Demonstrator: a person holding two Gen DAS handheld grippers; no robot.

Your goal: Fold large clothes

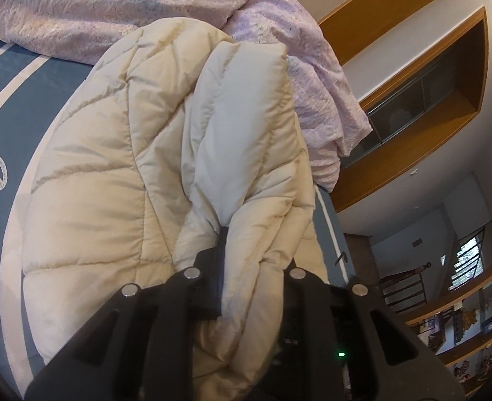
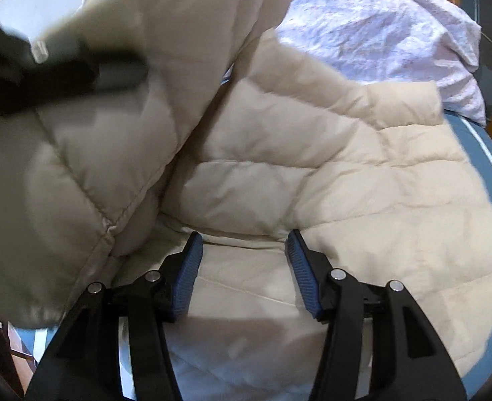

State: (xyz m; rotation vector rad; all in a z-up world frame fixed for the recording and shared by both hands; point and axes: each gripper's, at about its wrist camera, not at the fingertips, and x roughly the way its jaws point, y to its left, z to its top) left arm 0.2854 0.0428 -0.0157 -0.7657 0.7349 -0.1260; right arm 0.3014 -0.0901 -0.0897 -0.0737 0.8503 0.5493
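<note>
On a bed with a blue-and-white cover (image 1: pixel 8 77), my left gripper (image 1: pixel 246 267) is clamped on a bunched fold of the cream quilted jacket (image 1: pixel 119 167), lifting it over the rest of the garment. My right gripper (image 2: pixel 244 244) hovers with jaws apart, nothing between its blue pads (image 2: pixel 301 277), just above the jacket's flat half. A crumpled lilac duvet (image 1: pixel 279 33) lies beyond.

Left tool (image 1: pixel 246 250) tips buried in jacket (image 1: pixel 165 153) — other tool (image 2: pixel 62 63) blurred.
</note>
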